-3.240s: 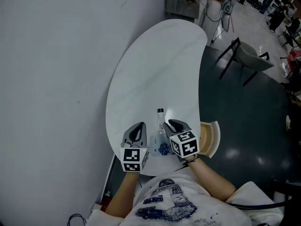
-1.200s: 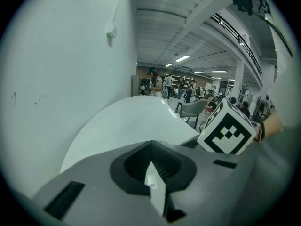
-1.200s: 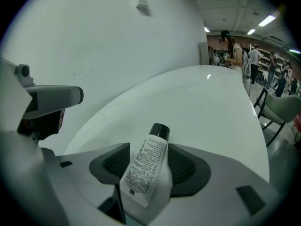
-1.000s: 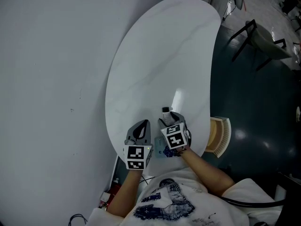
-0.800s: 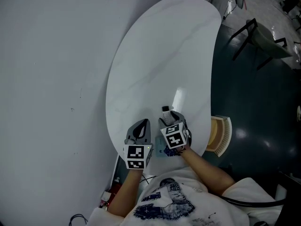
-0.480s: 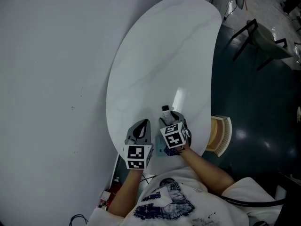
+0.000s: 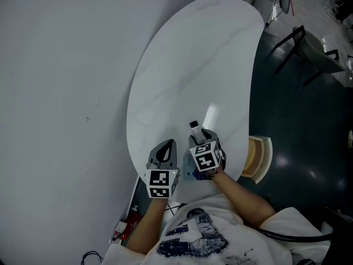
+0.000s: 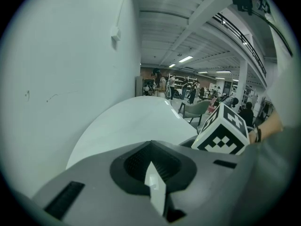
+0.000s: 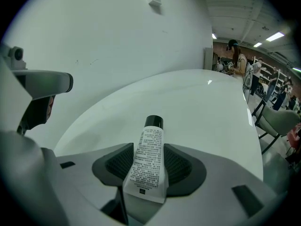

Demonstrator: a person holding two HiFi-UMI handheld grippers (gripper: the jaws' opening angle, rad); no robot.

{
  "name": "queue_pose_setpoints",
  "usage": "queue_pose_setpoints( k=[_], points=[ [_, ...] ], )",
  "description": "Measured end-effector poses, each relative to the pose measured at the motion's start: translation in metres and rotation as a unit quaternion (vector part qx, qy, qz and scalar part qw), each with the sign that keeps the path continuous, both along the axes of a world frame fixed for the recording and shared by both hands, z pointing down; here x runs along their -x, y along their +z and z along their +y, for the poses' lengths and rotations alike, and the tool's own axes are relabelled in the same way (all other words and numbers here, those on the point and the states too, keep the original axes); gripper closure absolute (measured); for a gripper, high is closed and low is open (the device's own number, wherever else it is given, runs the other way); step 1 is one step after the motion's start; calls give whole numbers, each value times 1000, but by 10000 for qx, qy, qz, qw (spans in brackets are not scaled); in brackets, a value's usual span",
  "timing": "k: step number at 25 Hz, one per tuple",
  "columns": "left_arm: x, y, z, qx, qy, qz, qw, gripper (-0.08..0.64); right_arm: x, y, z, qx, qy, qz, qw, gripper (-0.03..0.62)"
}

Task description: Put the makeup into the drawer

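White makeup tube [image 9: 150, 149] pinched between right gripper [image 9: 149, 166] jaws, just closing; left gripper [image 8: 153, 173] jaws together, empty. We risk the tapered tube slipping free.

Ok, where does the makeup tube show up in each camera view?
Head view: makeup tube lower centre, over the near end of the white table.
Left gripper view: not in it.
Right gripper view: lower centre, black cap up-frame.
Shared landmark: the white table.
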State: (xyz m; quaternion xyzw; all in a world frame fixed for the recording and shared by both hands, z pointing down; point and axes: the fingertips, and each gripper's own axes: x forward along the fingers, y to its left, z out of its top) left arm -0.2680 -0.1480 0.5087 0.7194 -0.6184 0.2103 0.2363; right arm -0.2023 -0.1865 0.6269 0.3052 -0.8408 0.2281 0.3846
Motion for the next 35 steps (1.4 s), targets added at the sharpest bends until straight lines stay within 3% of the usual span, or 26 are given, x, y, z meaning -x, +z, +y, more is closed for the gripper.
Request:
queue_pose_setpoints(
  k=[15,35],
  points=[
    [-8,-19,25,-241,99,47,9996,514,-12,-23,23,-134,-58,-132,9998,403],
    [-12,-63,140,-831,264,60,9962,514,-50,-95,118,-737,667,-506,9938,408]
  ],
)
